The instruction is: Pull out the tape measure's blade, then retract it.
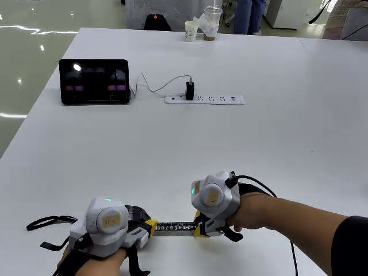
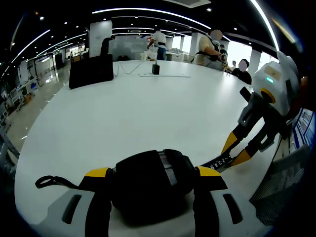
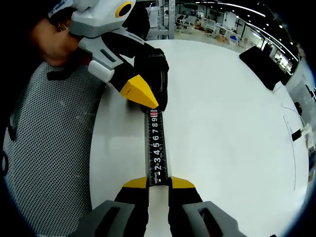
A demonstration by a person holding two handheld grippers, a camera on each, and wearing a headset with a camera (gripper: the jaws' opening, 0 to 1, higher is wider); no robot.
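A black tape measure case (image 2: 150,180) sits between the yellow-tipped jaws of my left gripper (image 2: 153,173), which is shut on it near the table's front edge (image 1: 135,221). Its numbered blade (image 3: 156,148) runs out a short way, about ten centimetres, toward my right gripper (image 3: 158,181). That gripper is shut on the blade's end (image 1: 198,228). A black wrist strap (image 1: 49,220) trails left from the case. In the left gripper view the right gripper (image 2: 237,150) holds the blade at the right.
A dark tablet (image 1: 94,81) stands at the back left of the white table (image 1: 241,144). A white power strip (image 1: 204,99) with a black plug lies mid-table. Cups (image 1: 202,26) stand at the far edge. People stand beyond it.
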